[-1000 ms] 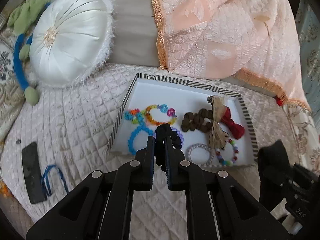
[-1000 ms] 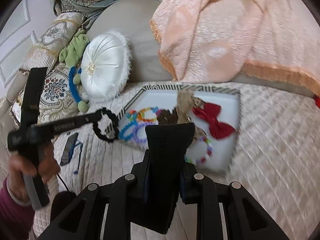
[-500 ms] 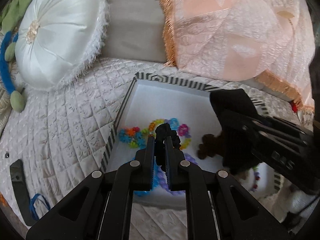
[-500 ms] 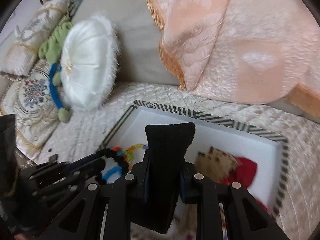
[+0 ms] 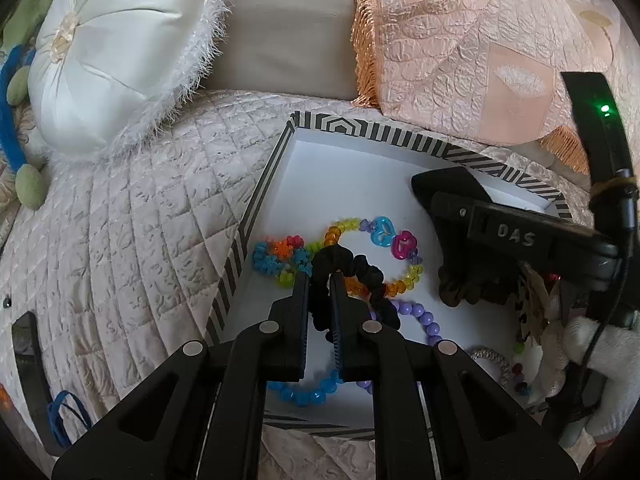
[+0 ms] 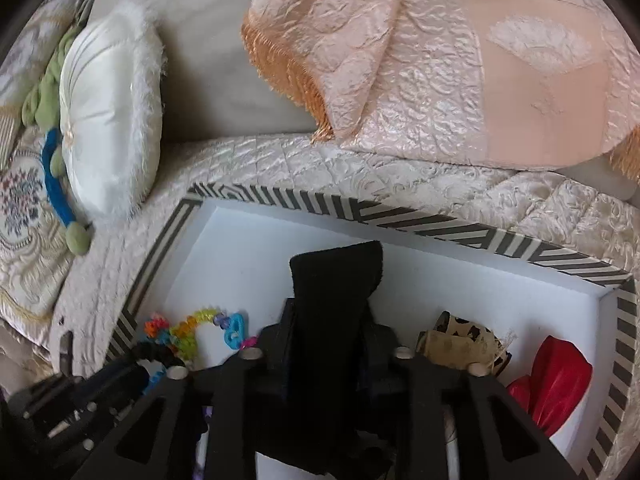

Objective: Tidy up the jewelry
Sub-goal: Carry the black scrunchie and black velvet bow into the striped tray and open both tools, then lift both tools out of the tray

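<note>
- Your left gripper (image 5: 319, 276) has come down into the striped tray (image 5: 400, 148) and its jaws have just been easing apart; the black scrunchie (image 5: 352, 276) sits loosely between them, draped over the rainbow bead bracelet (image 5: 376, 240) at 12 o'clock.
- Your right gripper (image 6: 326, 320) has also just been widening, with the black velvet piece (image 6: 336, 280) between its jaws; it looks slackened, so both drops seem nearly done.

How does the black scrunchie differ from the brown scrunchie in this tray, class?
The black scrunchie sits between the fingers of the left tool, draped over the coloured bead bracelets; the brown scrunchie lies further right, partly hidden under the right tool. The black one shows nearly whole, the brown one only in part. Both are gathered fabric loops inside the striped tray.
</note>
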`<action>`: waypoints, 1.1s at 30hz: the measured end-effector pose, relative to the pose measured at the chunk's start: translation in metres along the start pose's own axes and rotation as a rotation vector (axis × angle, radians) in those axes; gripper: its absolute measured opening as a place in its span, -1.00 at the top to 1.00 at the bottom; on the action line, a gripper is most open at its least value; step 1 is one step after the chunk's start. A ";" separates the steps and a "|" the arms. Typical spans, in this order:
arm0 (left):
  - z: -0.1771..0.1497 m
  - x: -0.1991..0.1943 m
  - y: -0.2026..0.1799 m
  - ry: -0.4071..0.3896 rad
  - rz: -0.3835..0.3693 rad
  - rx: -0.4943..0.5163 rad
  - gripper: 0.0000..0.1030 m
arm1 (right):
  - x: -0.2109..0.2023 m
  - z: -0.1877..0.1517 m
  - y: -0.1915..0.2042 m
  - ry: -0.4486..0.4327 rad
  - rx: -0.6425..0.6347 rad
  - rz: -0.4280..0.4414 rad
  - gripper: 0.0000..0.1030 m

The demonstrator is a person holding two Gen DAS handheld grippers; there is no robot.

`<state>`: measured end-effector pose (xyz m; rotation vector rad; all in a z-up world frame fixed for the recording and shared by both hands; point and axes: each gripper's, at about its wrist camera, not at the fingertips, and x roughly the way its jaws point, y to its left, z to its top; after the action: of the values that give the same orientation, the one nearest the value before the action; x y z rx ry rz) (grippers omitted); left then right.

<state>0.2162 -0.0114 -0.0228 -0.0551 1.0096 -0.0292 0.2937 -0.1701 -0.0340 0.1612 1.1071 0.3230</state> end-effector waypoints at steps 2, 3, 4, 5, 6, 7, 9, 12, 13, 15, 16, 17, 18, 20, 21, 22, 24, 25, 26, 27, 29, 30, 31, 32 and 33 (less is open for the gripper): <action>-0.002 -0.004 -0.001 -0.008 0.016 0.003 0.31 | -0.012 -0.002 0.001 -0.022 0.002 0.022 0.19; -0.002 -0.007 0.000 -0.014 0.012 -0.003 0.11 | -0.017 -0.003 0.001 -0.031 0.005 0.028 0.19; -0.003 -0.009 0.000 -0.016 0.008 -0.007 0.08 | -0.025 -0.006 0.002 -0.039 0.007 0.034 0.19; -0.005 -0.013 0.000 -0.018 0.012 -0.008 0.08 | -0.035 -0.010 0.003 -0.053 0.005 0.046 0.19; -0.006 -0.015 0.000 -0.022 0.018 -0.006 0.08 | -0.045 -0.014 0.004 -0.068 0.003 0.055 0.19; -0.008 -0.019 -0.001 -0.031 0.028 0.001 0.08 | -0.054 -0.020 0.006 -0.082 -0.001 0.062 0.19; -0.014 -0.027 -0.004 -0.044 0.054 0.020 0.08 | -0.069 -0.030 0.009 -0.100 -0.008 0.074 0.19; -0.022 -0.037 -0.008 -0.055 0.068 0.036 0.08 | -0.098 -0.056 0.013 -0.147 -0.030 0.060 0.19; -0.025 -0.041 -0.008 -0.058 0.066 0.032 0.08 | -0.106 -0.065 0.014 -0.162 -0.031 0.051 0.19; -0.033 -0.049 -0.009 -0.058 0.061 0.023 0.08 | -0.119 -0.080 0.013 -0.182 -0.029 0.035 0.18; -0.036 -0.052 -0.009 -0.059 0.062 0.020 0.08 | -0.122 -0.086 0.014 -0.194 -0.027 0.019 0.18; -0.039 -0.055 -0.010 -0.061 0.063 0.018 0.08 | -0.128 -0.094 0.012 -0.203 -0.025 0.006 0.18; -0.044 -0.060 -0.012 -0.065 0.065 0.018 0.08 | -0.132 -0.099 0.012 -0.208 -0.024 -0.005 0.18; -0.050 -0.068 -0.014 -0.075 0.069 0.018 0.08 | -0.138 -0.111 0.011 -0.214 -0.018 -0.031 0.18; -0.053 -0.072 -0.015 -0.080 0.070 0.019 0.08 | -0.142 -0.117 0.011 -0.215 -0.013 -0.045 0.18; -0.056 -0.075 -0.016 -0.084 0.070 0.019 0.08 | -0.145 -0.122 0.009 -0.216 -0.009 -0.053 0.17; -0.061 -0.081 -0.019 -0.087 0.069 0.016 0.08 | -0.151 -0.128 0.012 -0.222 -0.011 -0.063 0.17; -0.063 -0.085 -0.021 -0.090 0.067 0.014 0.08 | -0.155 -0.131 0.012 -0.226 -0.012 -0.071 0.17; -0.066 -0.091 -0.023 -0.098 0.066 0.014 0.08 | -0.159 -0.134 0.014 -0.233 -0.014 -0.086 0.17; -0.067 -0.095 -0.024 -0.106 0.069 0.015 0.08 | -0.162 -0.135 0.016 -0.239 -0.014 -0.093 0.17; -0.070 -0.104 -0.027 -0.124 0.077 0.019 0.08 | -0.171 -0.139 0.020 -0.253 -0.019 -0.101 0.14; -0.070 -0.108 -0.027 -0.131 0.079 0.020 0.08 | -0.173 -0.139 0.023 -0.258 -0.020 -0.108 0.10; -0.070 -0.112 -0.027 -0.136 0.080 0.019 0.08 | -0.177 -0.140 0.024 -0.267 -0.018 -0.113 0.07; -0.071 -0.115 -0.027 -0.140 0.080 0.018 0.08 | -0.180 -0.142 0.025 -0.274 -0.014 -0.113 0.01; -0.071 -0.120 -0.028 -0.147 0.081 0.016 0.08 | -0.183 -0.142 0.026 -0.281 -0.008 -0.110 -0.03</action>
<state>0.0927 -0.0353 0.0424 -0.0010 0.8639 0.0403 0.0871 -0.2114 0.0659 0.1337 0.8327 0.1992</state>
